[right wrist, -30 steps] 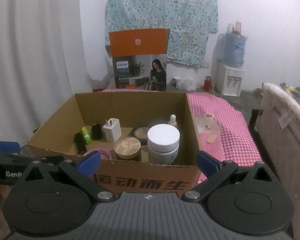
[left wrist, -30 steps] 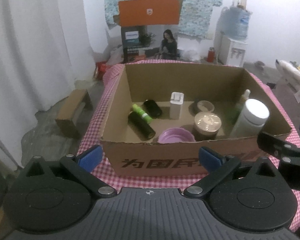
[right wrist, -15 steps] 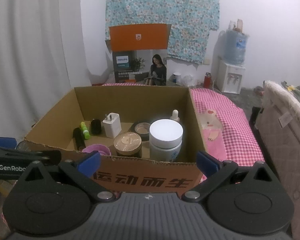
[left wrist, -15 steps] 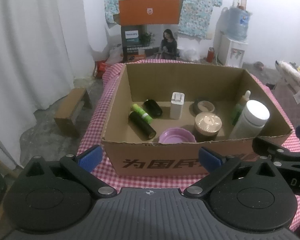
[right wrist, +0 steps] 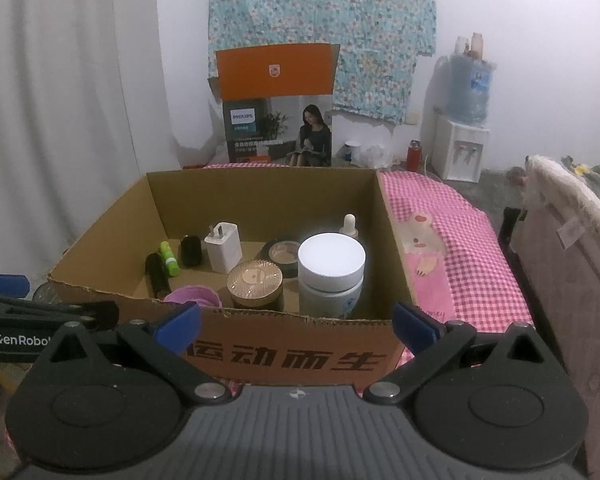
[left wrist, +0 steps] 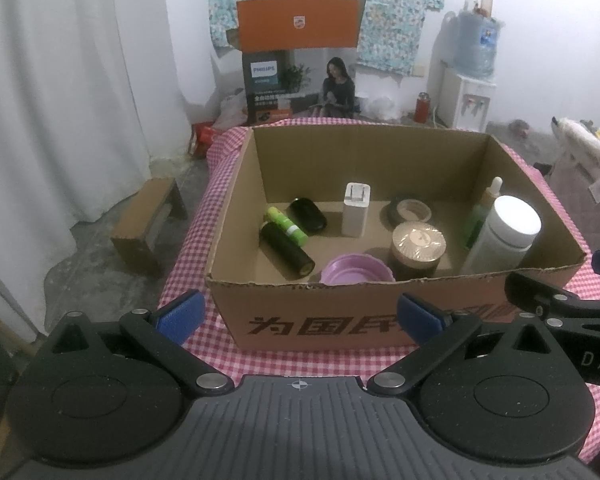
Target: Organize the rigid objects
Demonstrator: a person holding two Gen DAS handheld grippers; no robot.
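An open cardboard box [left wrist: 380, 320] [right wrist: 300, 356] stands on a pink checked cloth. Inside are a white-capped jar [left wrist: 508, 236] [right wrist: 332, 276], a gold-lidded jar [left wrist: 418, 248] [right wrist: 254, 282], a purple lid [left wrist: 356, 270] [right wrist: 194, 296], a white charger [left wrist: 356, 208] [right wrist: 223, 246], a tape roll [left wrist: 410, 210], a dropper bottle [left wrist: 486, 208], a green tube [left wrist: 285, 225] and black cylinders [left wrist: 286, 248]. My left gripper [left wrist: 300, 314] is open, held before the box's front wall, empty. My right gripper [right wrist: 296, 322] is open too, near the front right corner, empty.
The right gripper's arm [left wrist: 560, 308] shows at the left wrist view's right edge. A printed orange-topped carton [right wrist: 276, 104] stands behind the table. A water dispenser [right wrist: 462, 136] is at the back right, a small wooden stool [left wrist: 148, 220] on the floor at left, a bed [right wrist: 572, 240] at right.
Both grippers have drawn back and risen slightly from the box, staying open and empty. The objects in the box have not moved.
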